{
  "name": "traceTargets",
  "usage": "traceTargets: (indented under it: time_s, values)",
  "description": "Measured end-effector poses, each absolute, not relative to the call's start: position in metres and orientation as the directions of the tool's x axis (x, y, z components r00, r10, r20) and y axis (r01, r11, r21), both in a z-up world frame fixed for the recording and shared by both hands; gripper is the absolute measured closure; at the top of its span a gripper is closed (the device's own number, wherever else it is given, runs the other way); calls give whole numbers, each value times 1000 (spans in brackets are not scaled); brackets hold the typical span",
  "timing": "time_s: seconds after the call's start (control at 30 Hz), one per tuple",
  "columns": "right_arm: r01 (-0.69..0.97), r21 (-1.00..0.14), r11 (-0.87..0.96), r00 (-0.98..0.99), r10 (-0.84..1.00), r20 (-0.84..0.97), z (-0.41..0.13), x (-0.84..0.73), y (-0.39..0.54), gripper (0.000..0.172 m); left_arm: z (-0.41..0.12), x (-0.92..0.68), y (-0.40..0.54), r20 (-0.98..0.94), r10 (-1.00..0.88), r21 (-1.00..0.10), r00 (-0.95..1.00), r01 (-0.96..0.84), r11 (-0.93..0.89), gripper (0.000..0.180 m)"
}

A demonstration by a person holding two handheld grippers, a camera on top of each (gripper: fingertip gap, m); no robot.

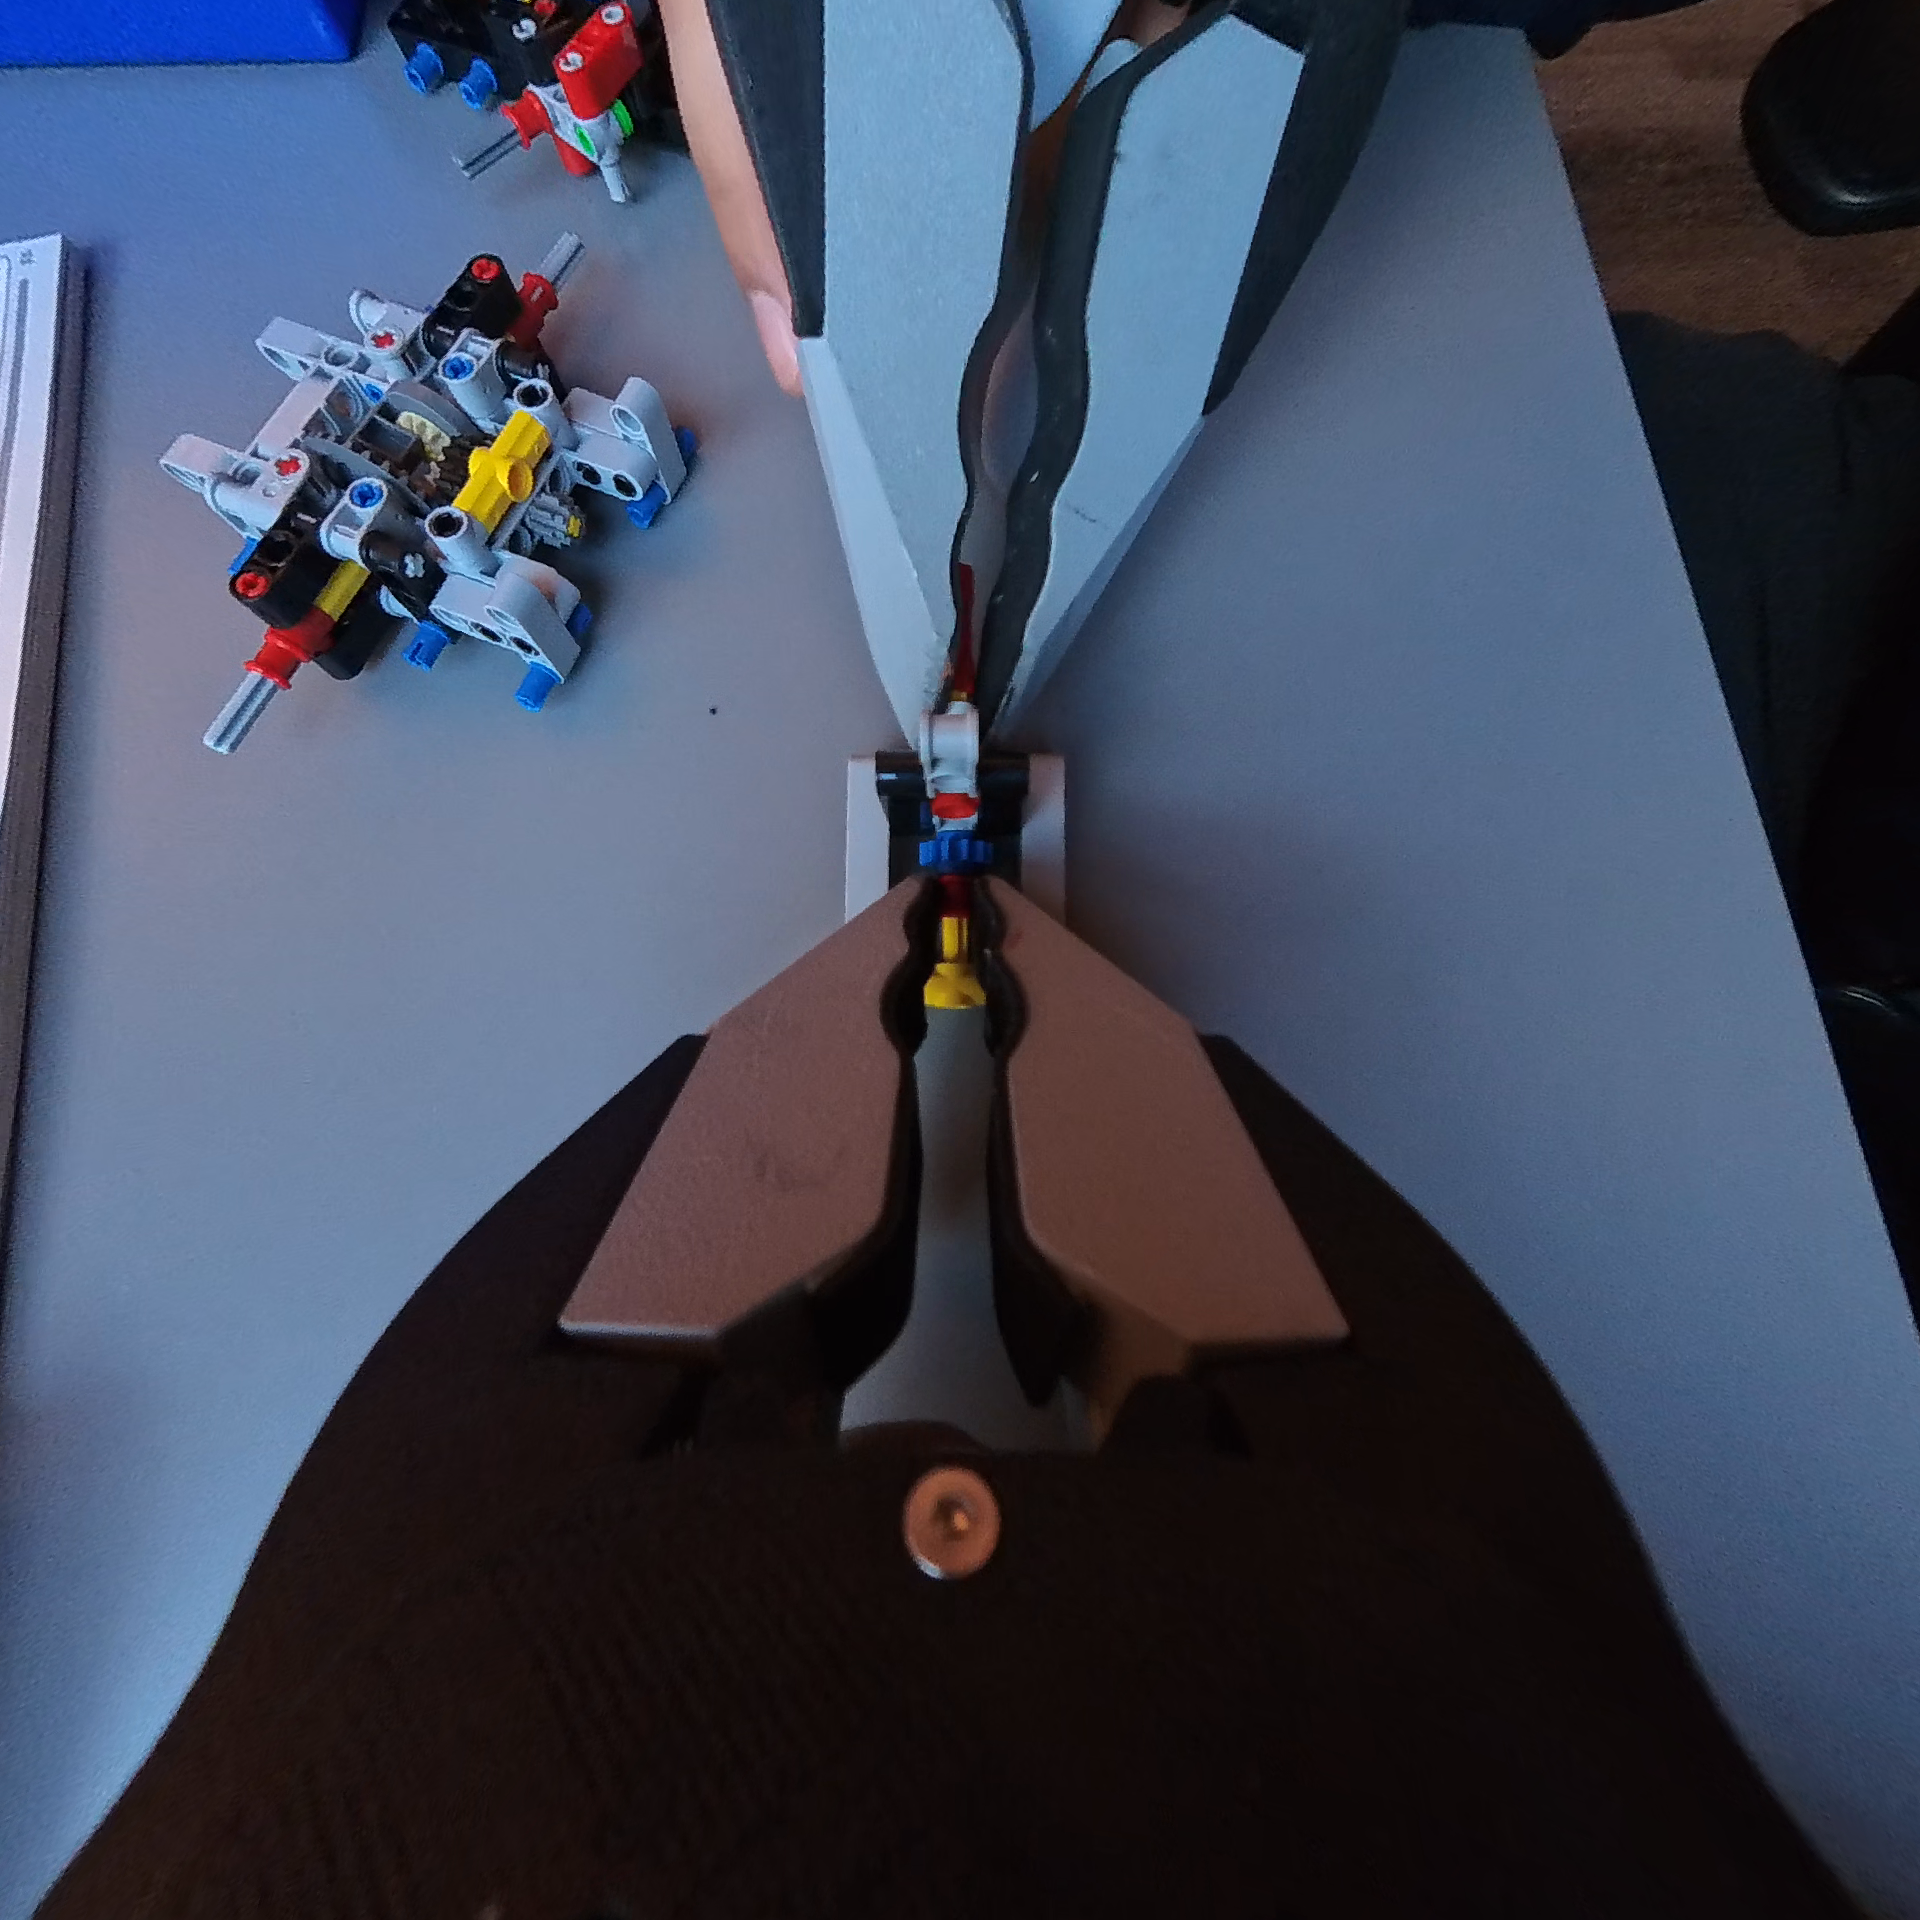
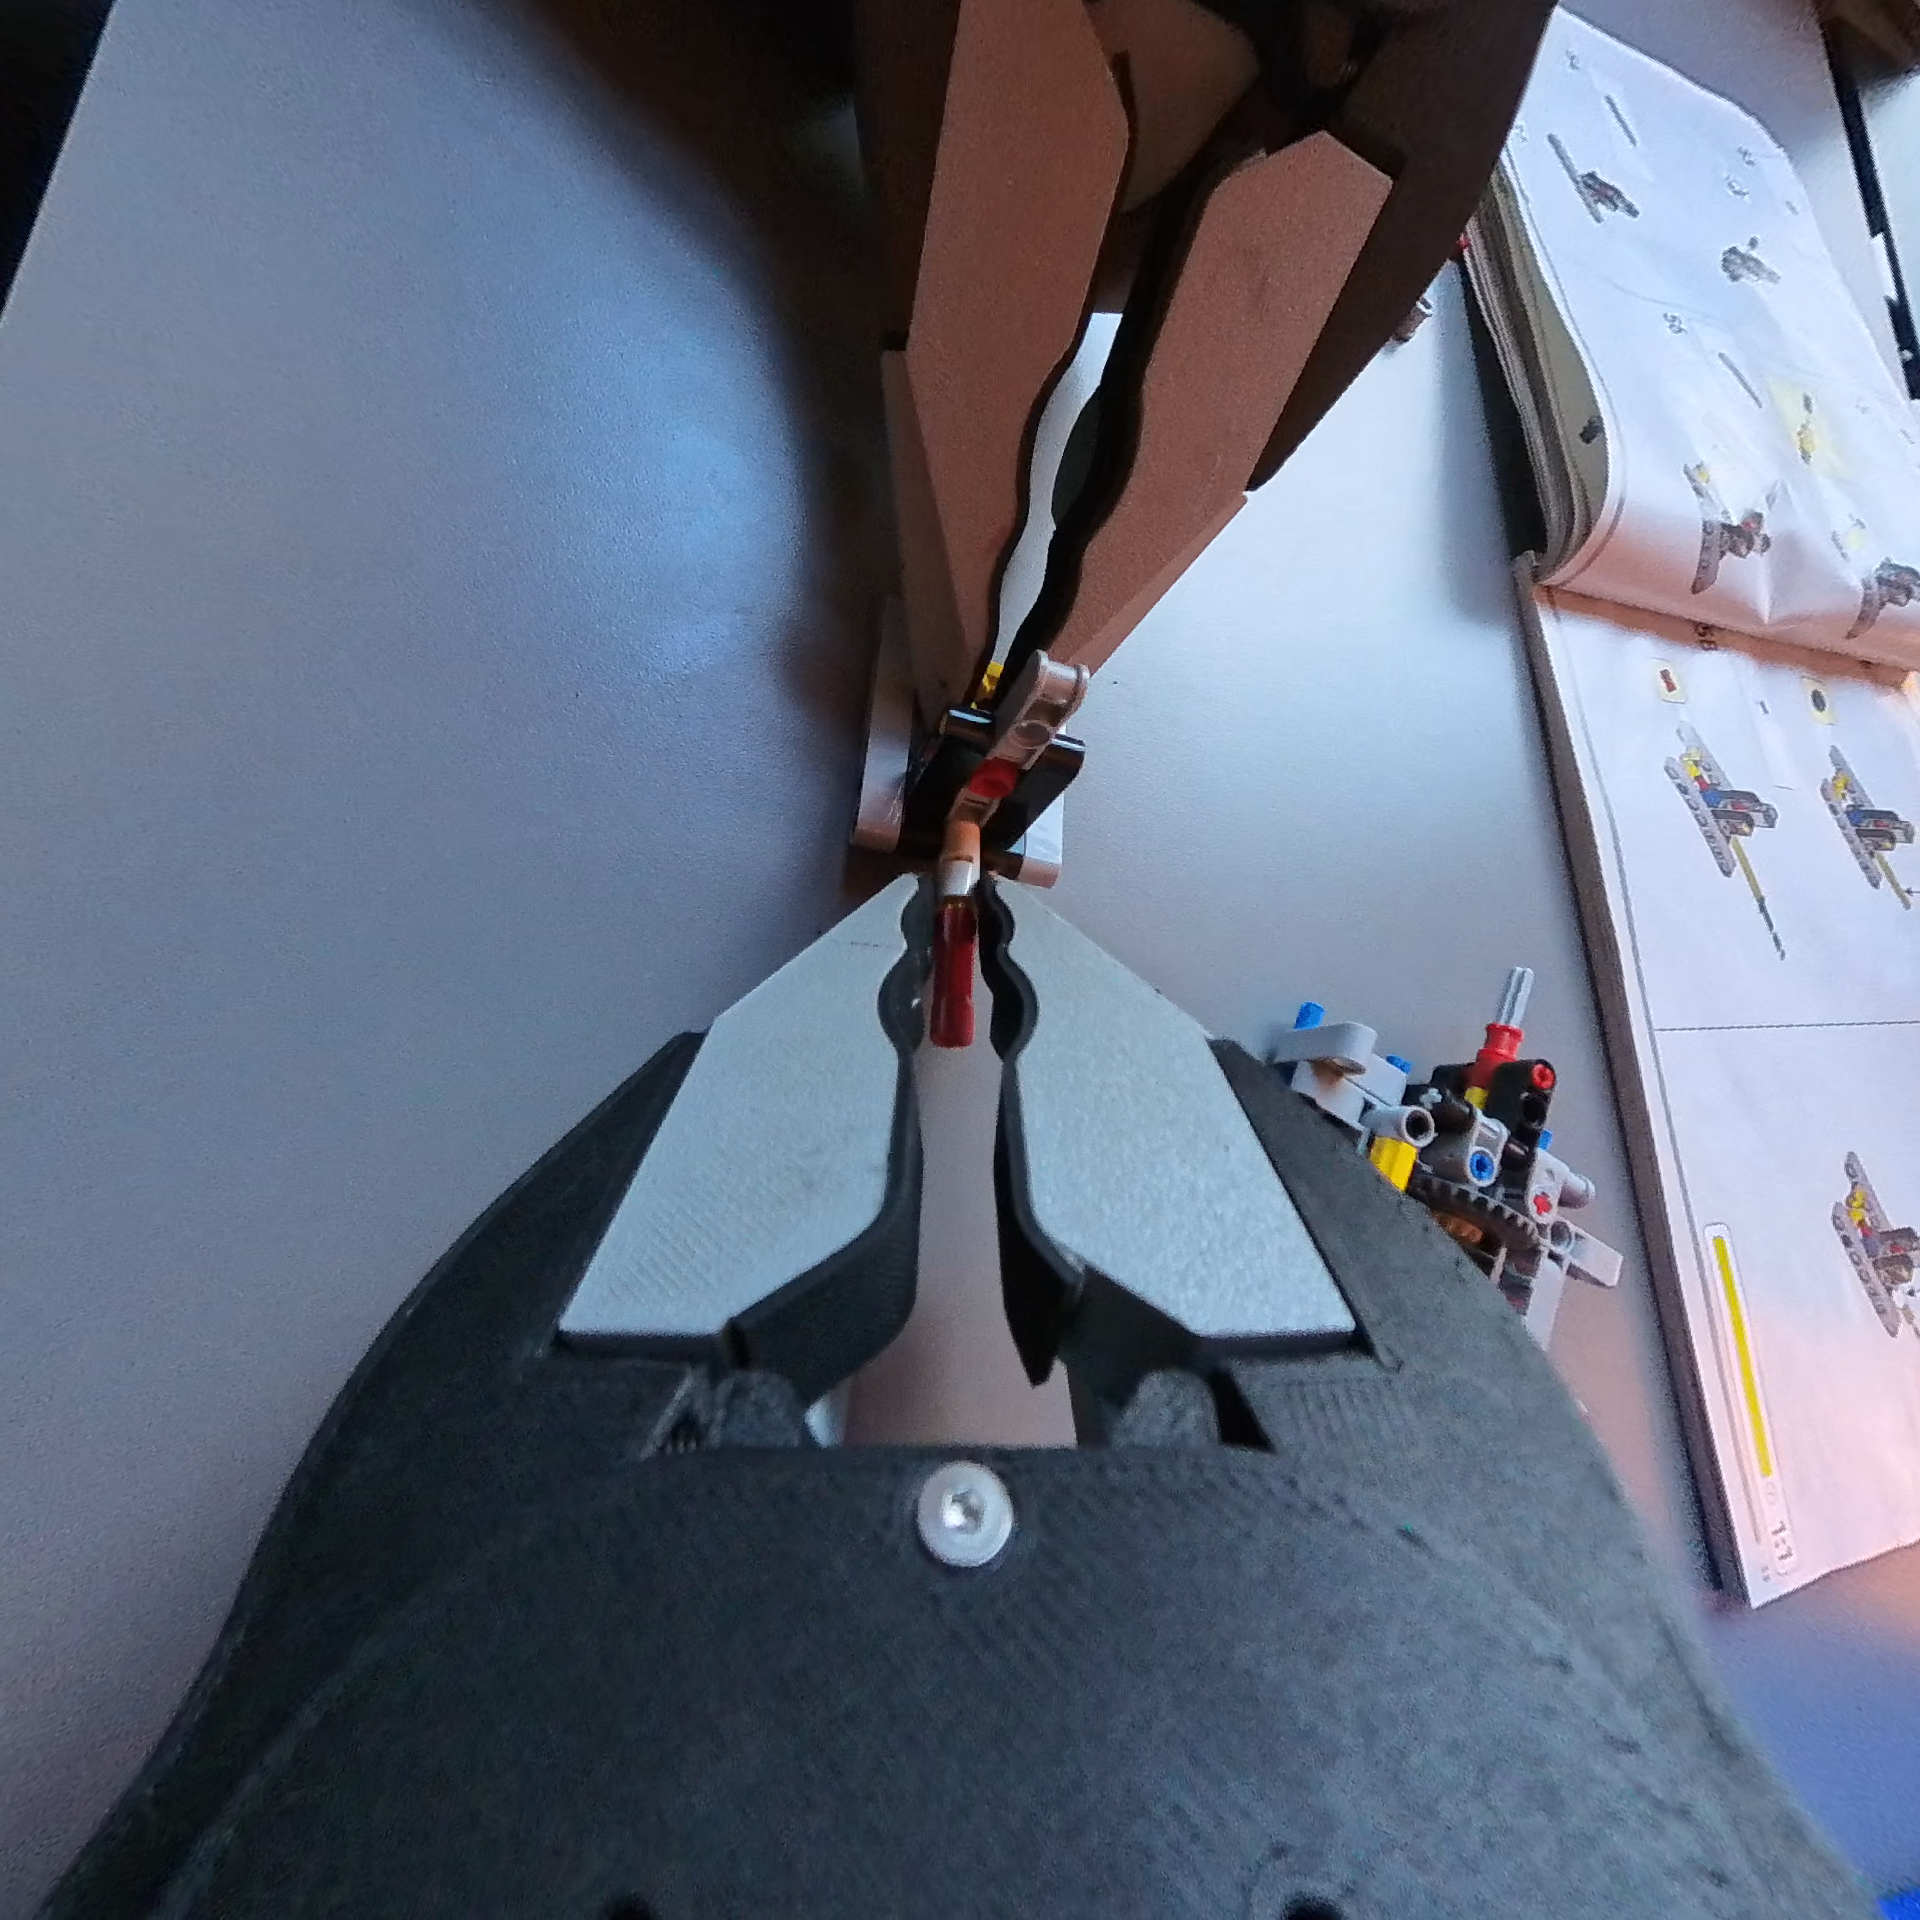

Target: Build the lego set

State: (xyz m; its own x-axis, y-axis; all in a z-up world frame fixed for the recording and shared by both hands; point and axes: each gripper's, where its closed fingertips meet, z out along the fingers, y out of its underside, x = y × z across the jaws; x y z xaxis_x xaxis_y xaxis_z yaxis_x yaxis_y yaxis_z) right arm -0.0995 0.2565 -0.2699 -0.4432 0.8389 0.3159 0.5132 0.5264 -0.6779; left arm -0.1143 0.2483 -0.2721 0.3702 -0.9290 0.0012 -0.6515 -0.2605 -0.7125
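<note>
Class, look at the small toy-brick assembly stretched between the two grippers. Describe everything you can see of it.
The small assembly is a thin plastic shaft threaded with parts: a yellow piece, a blue gear, a red bush, a light grey connector and a red axle end. It lies level above a black block on a pale plate. The left gripper is closed on the yellow end, the right gripper on the red end.

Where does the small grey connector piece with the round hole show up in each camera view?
Left wrist view: the grey connector sits just above centre, at the tips of the far tongs.
Right wrist view: the grey connector sits above centre, tilted, at the tips of the brown tongs.
Shared landmark: the black block beneath it.
</note>
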Motion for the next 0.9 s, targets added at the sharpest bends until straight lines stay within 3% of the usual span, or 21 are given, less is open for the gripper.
traceTargets:
  time_s: [0.47,0.57,0.77,0.9]
  values:
    - [578,-741,341,-416,905,92,-271,-99,257,167,-272,-114,248,-6,-929,-709,369,-656,-256,178]
    - [576,-732,364,-406,905,131,-272,-100,261,158,-272,-114,248,-1,-930,-710,369,-655,-258,178]
    - [536,-718,444,-415,879,235,-268,-101,260,159,-273,-114,248,0,-930,-711,369,-654,-260,178]
    - [475,-712,517,-414,846,337,-258,-102,258,169,-272,-114,247,3,-930,-712,368,-653,-261,178]
